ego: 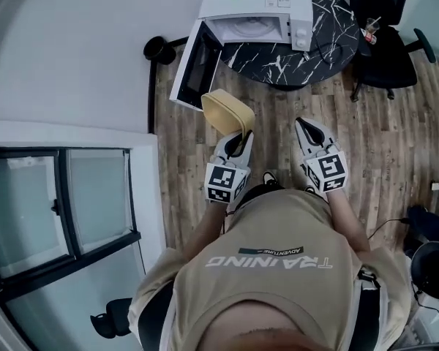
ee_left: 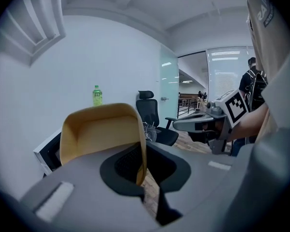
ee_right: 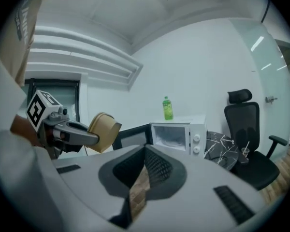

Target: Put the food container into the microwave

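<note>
Head view: left gripper (ego: pixel 241 136) pinches a wall of the yellow food container (ego: pixel 227 111) before the open microwave (ego: pixel 278 2) on the worktop (ego: pixel 293 58); right gripper (ego: pixel 304 125) pressed together, empty

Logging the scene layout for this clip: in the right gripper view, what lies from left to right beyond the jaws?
left gripper → food container → open microwave door → microwave → marble table → office chair
</note>
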The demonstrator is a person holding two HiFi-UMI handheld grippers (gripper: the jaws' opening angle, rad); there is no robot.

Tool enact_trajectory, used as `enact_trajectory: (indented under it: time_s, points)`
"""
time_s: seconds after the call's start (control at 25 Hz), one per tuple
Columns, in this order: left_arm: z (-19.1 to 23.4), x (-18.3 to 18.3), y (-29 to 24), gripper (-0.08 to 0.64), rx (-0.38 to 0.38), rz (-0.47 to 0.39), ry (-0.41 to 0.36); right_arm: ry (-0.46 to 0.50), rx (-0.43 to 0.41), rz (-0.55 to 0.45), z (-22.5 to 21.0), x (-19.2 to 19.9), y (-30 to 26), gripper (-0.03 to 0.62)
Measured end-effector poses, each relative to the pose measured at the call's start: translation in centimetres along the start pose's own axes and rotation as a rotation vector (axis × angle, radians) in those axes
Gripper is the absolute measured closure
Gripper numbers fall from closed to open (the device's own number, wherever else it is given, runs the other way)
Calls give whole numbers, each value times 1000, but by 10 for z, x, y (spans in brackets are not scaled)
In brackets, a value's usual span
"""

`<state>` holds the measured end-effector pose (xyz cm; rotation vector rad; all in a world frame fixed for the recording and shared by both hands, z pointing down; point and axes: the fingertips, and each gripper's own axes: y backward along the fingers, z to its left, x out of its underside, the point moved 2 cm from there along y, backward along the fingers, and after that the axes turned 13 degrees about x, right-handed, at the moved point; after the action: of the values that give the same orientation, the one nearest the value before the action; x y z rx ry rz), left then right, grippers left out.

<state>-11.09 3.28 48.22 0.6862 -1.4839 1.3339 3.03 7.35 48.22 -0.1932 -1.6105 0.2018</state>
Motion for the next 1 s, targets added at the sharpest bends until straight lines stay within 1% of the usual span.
enact_trajectory:
  time_s: [0.08, 0.2, 0.28, 0.36, 0.48, 0.56, 0.72, 0.92, 1.0]
  points:
    - [13, -1, -1, 535, 37, -3, -14, -1, 28, 0, 7, -6, -11, 583]
    - [25, 2, -2, 535, 99, -13, -8, -26, 47, -4, 18, -14, -25, 583]
    - [33, 6, -6, 535, 139, -25, 4, -6, 61, -14, 25, -17, -35, 583]
    - [39, 13, -10, 535, 164, -21, 6, 10, 75, -7, 31, -15, -43, 583]
    - [39, 21, -11, 535, 193, -23, 11, 1, 87, 32, 35, -5, -47, 583]
    - [40, 24, -10, 535, 204, -24, 8, 5, 86, 56, 41, 1, -50, 583]
    - [53, 29, -13, 535, 195, -28, 24, 41, 56, 77, 47, 0, -63, 583]
    - [67, 23, -30, 535, 180, -7, 24, 55, 49, 39, 34, -8, -82, 583]
    - [69, 17, -41, 535, 182, 4, 28, 33, 42, 41, 22, -7, -90, 583]
